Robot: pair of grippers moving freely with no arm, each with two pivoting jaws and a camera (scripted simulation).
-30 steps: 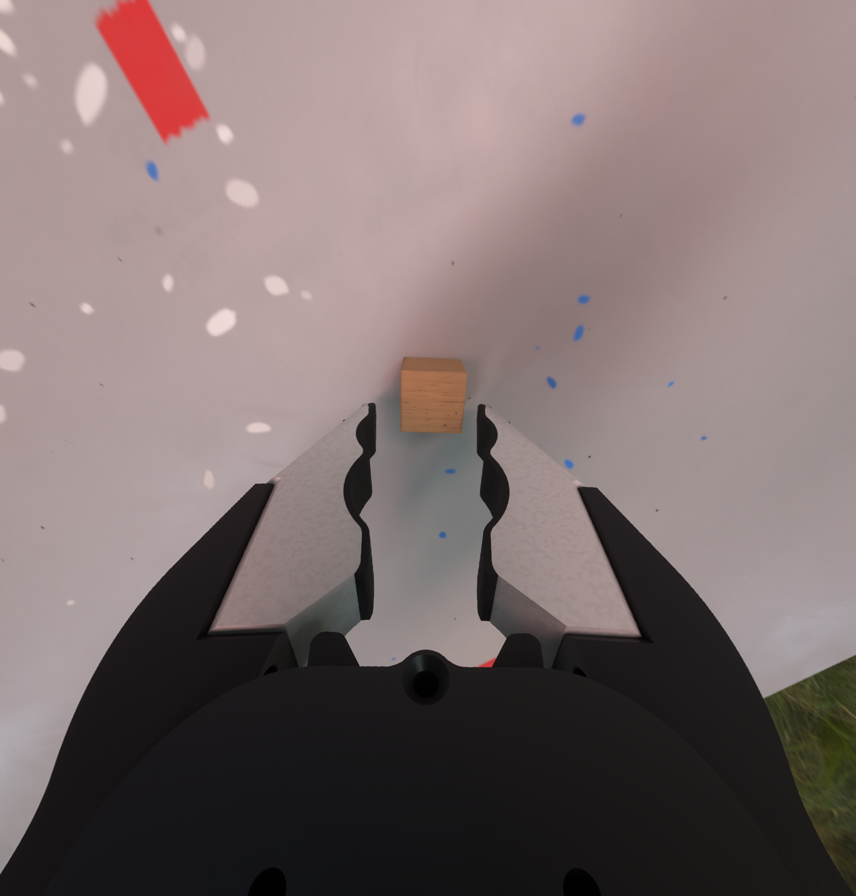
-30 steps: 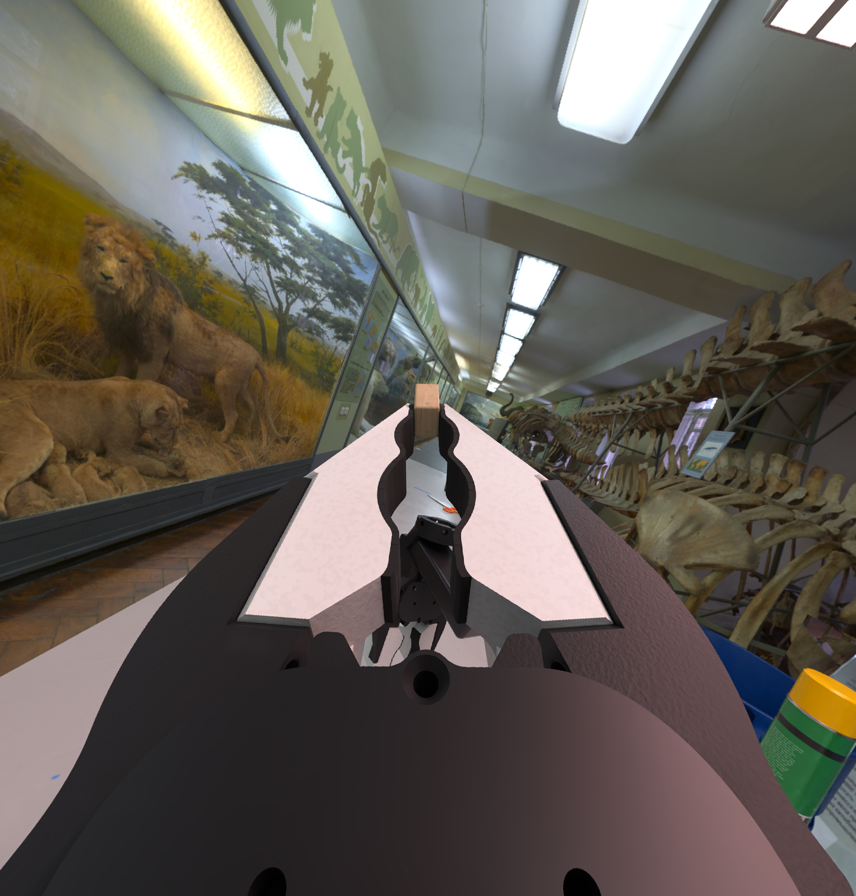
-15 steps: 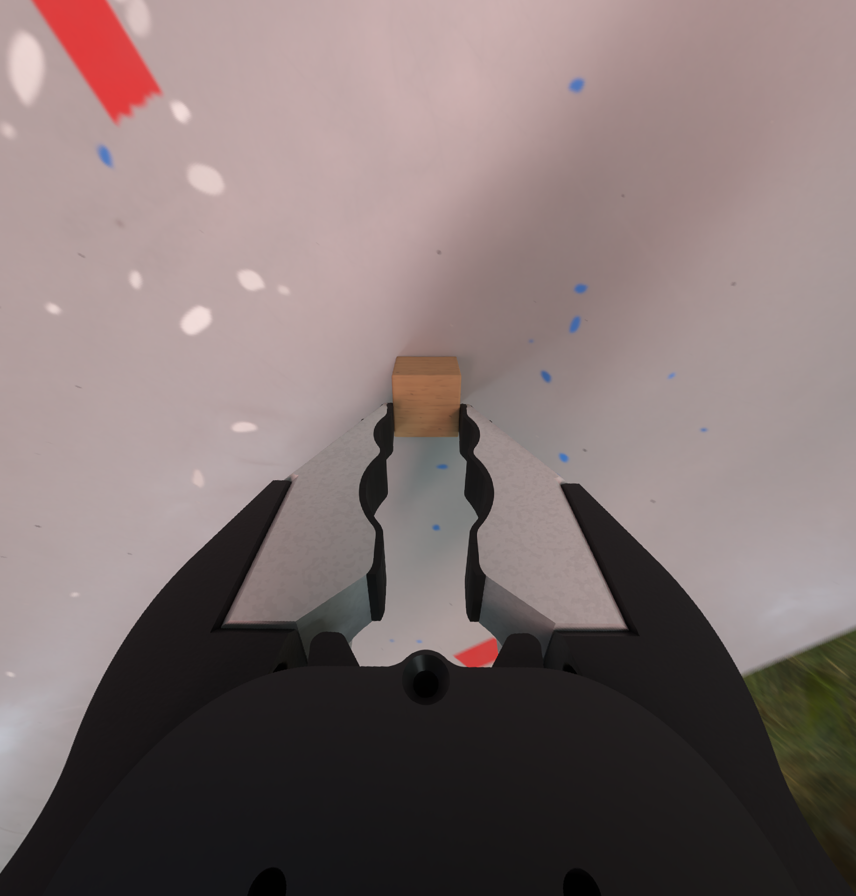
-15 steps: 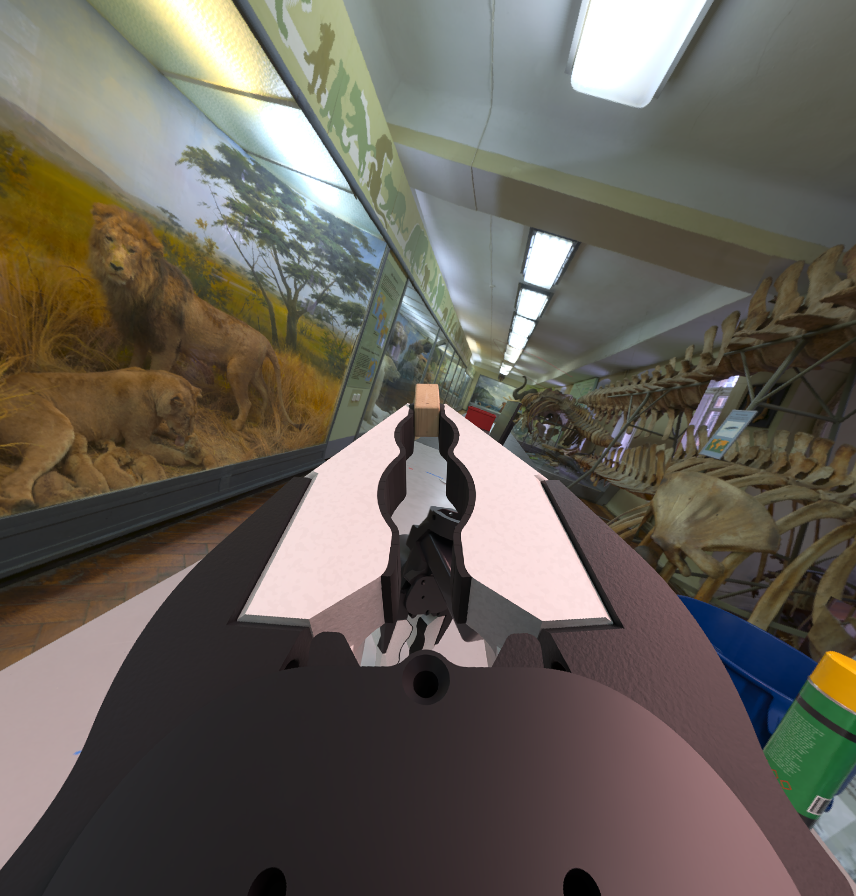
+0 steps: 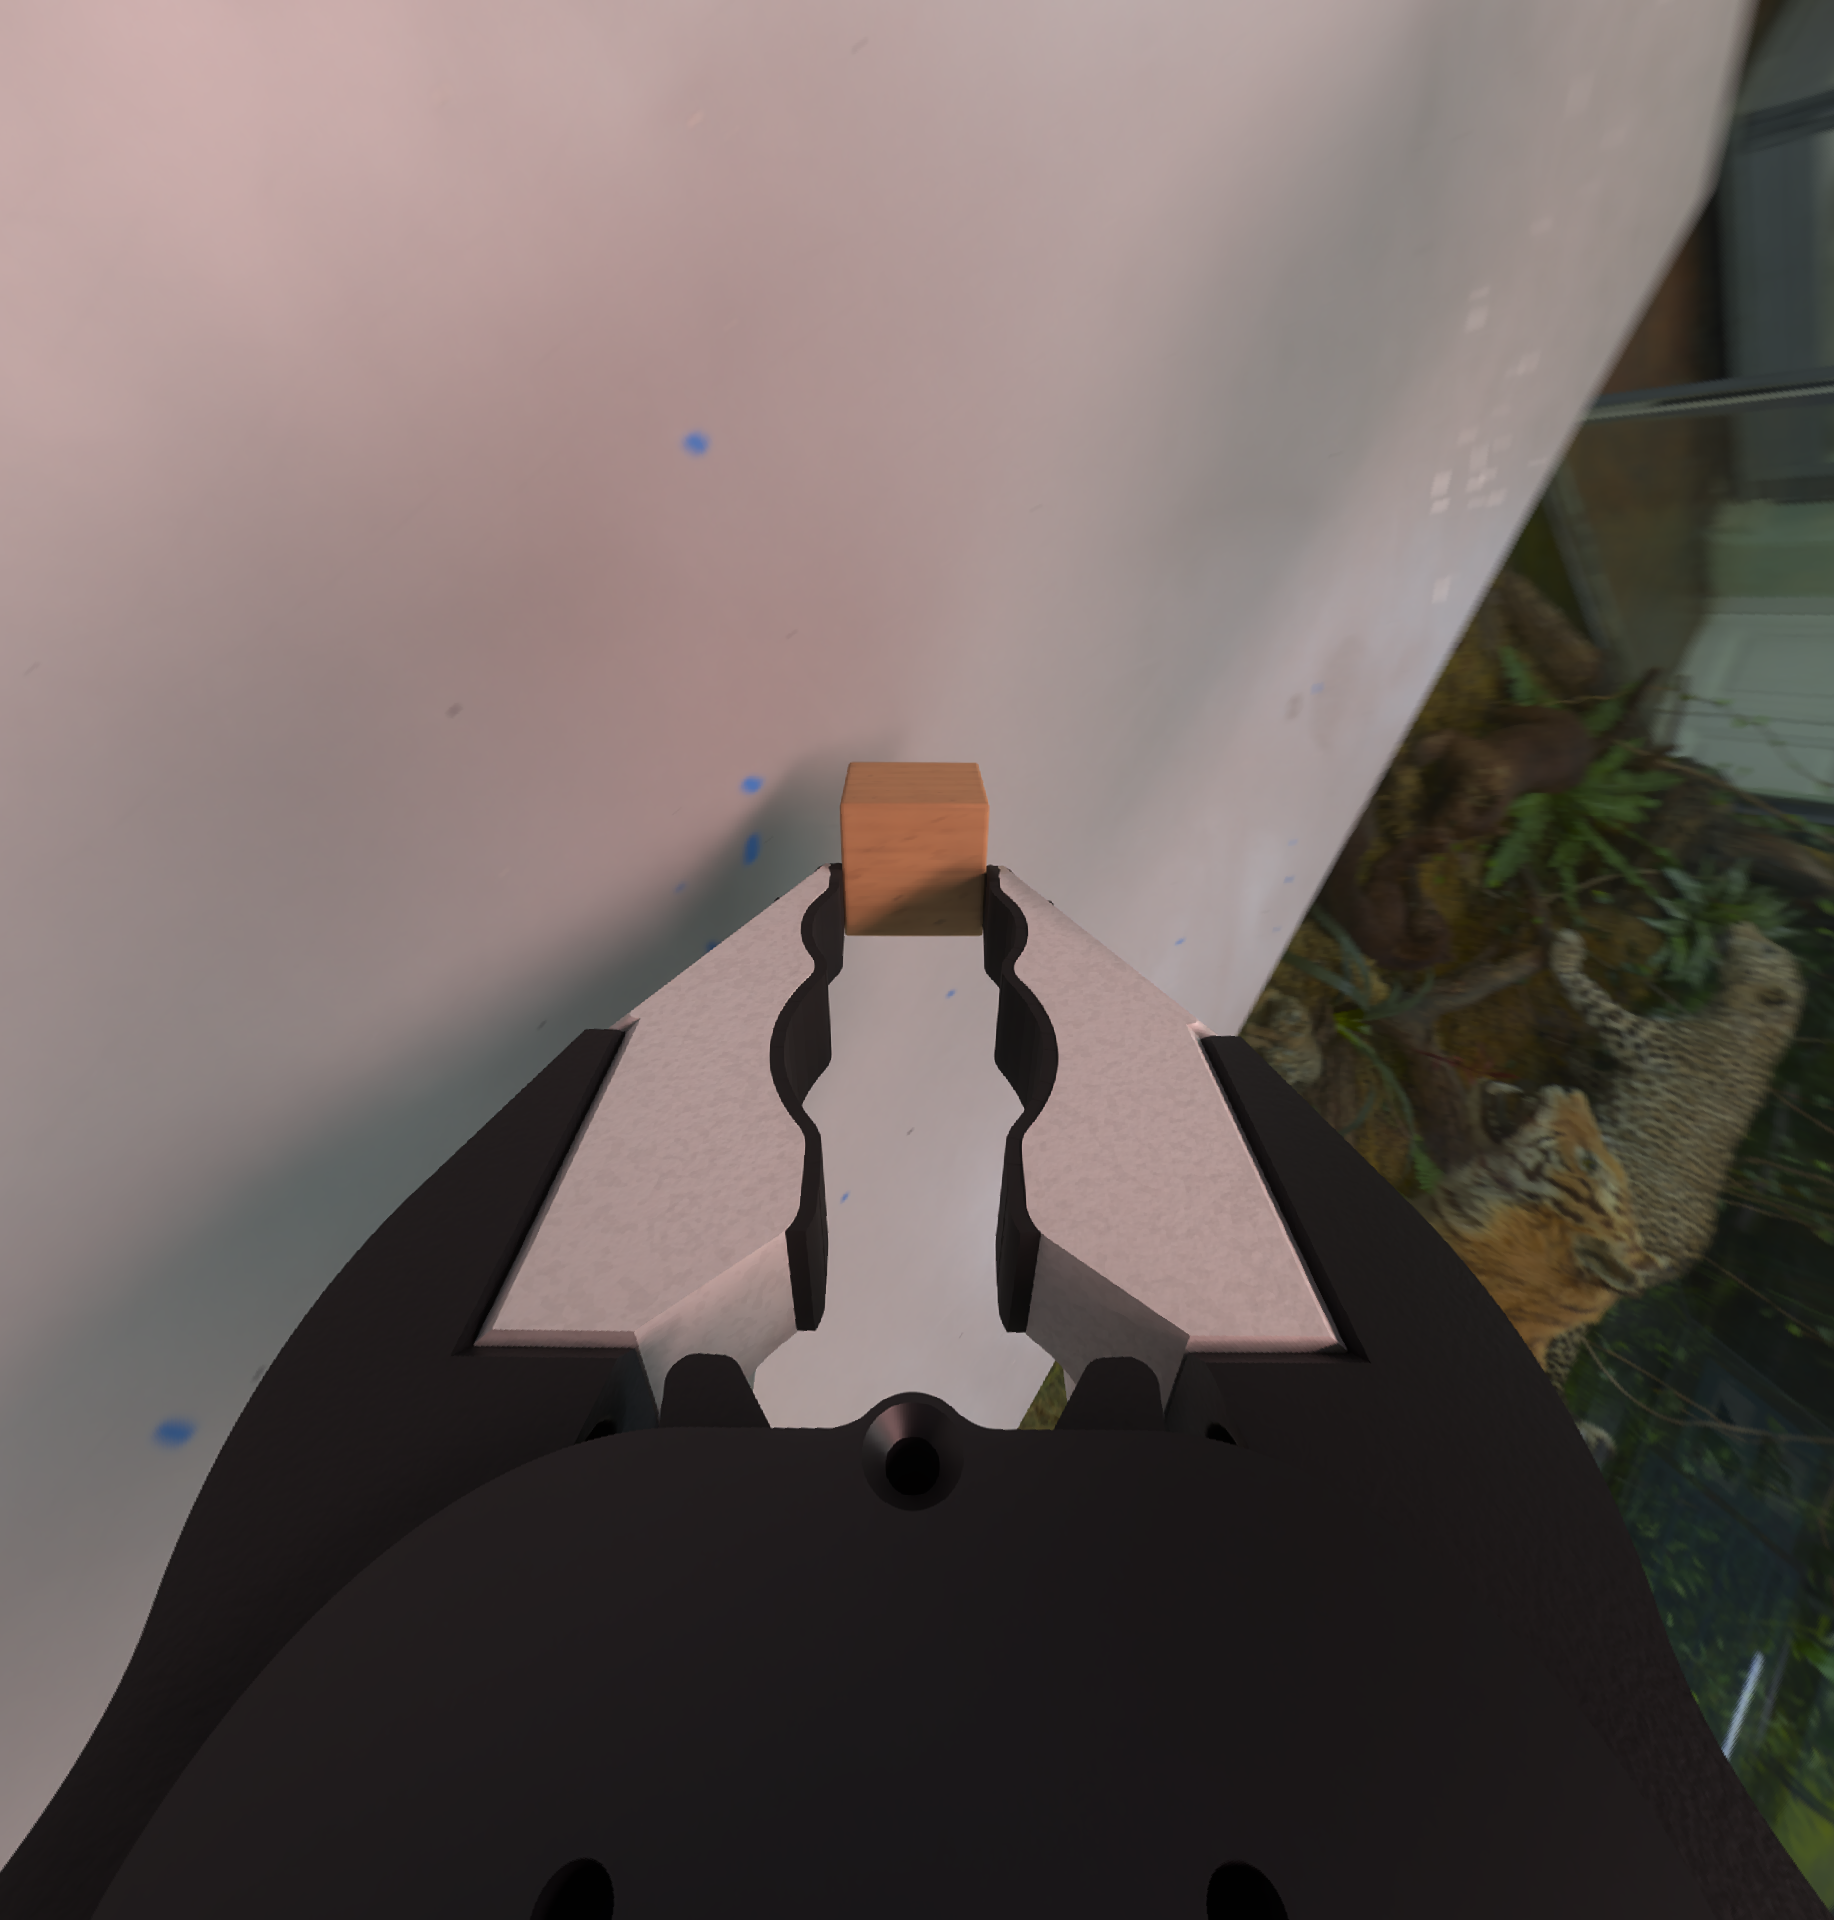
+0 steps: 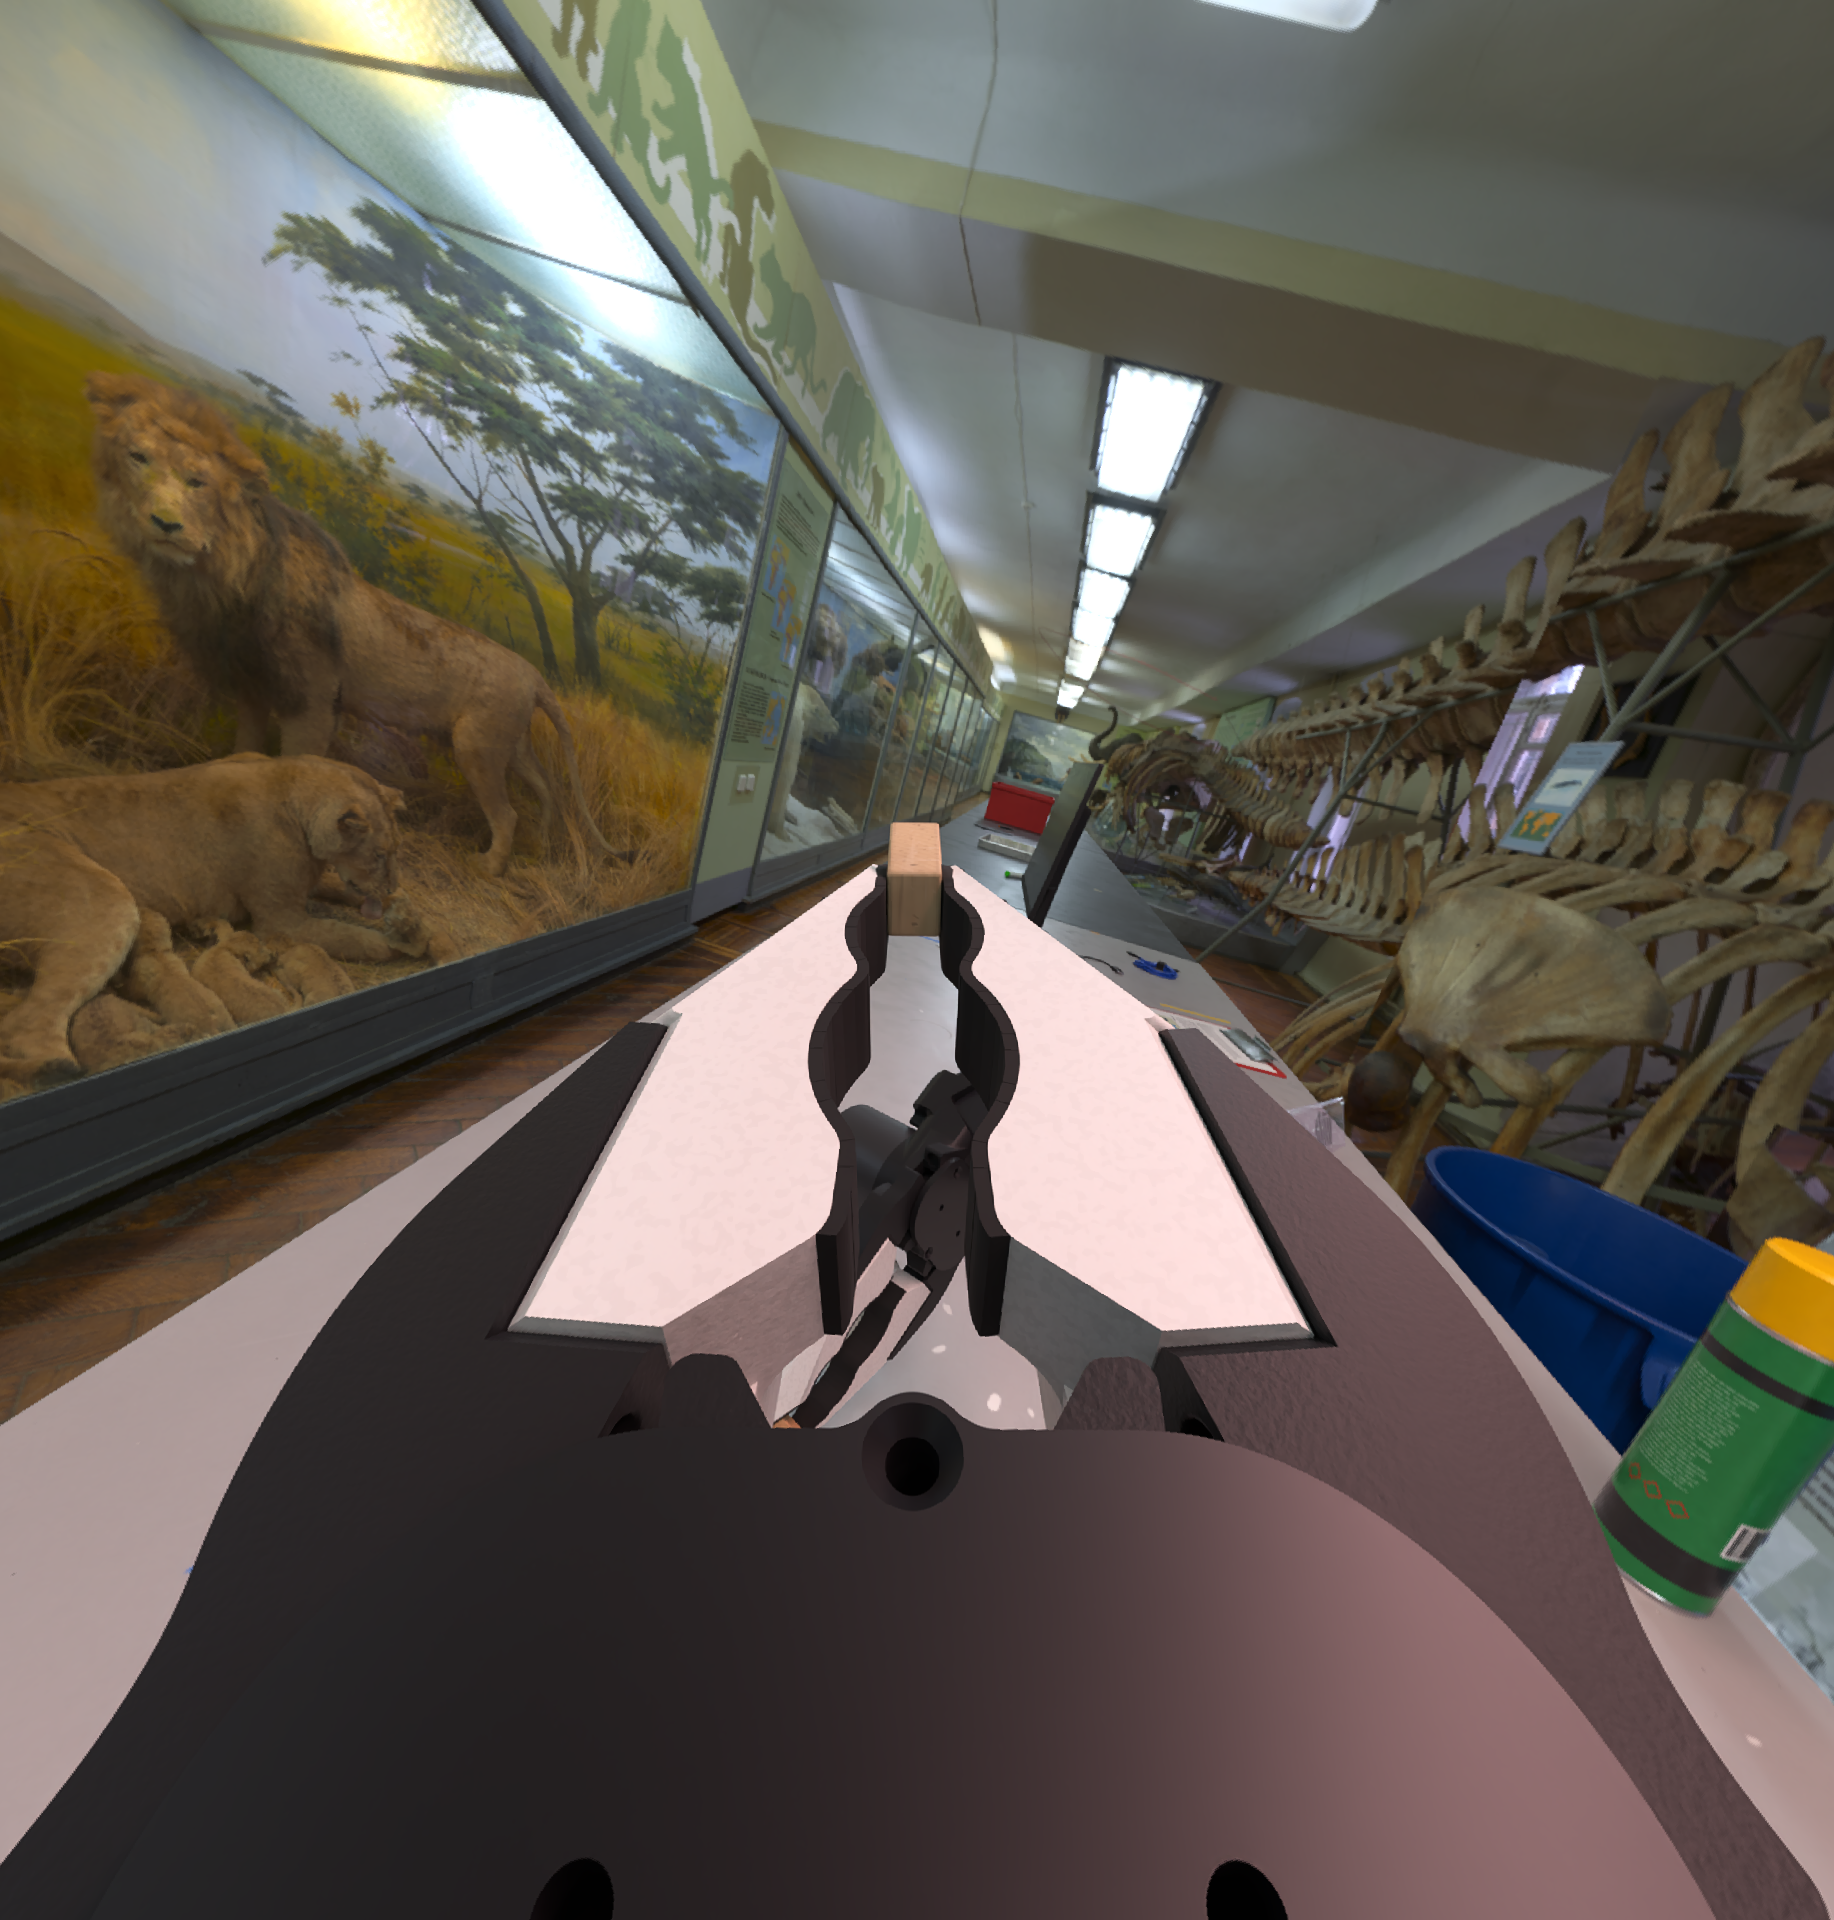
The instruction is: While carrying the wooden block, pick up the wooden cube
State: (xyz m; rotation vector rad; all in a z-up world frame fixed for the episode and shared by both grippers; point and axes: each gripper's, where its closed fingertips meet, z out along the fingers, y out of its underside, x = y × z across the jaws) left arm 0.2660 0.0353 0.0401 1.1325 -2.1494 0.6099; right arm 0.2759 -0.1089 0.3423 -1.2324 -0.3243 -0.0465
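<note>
Both grippers are clamped on wood: the left gripper (image 5: 913,883) pinches the wooden cube (image 5: 913,864), the right gripper (image 6: 915,883) pinches the wooden block (image 6: 914,879).

Left wrist view shows the cube held between the 2 fingertips, its far end sticking out past them, above the pale table (image 5: 477,416) dotted with blue specks; whether it touches the surface cannot be told. Right wrist view shows the narrow block upright at the tips, jaws nearly together, raised over the table. Lower right stand a green can with a yellow lid (image 6: 1744,1444) and a blue bin (image 6: 1557,1257) behind it.
</note>
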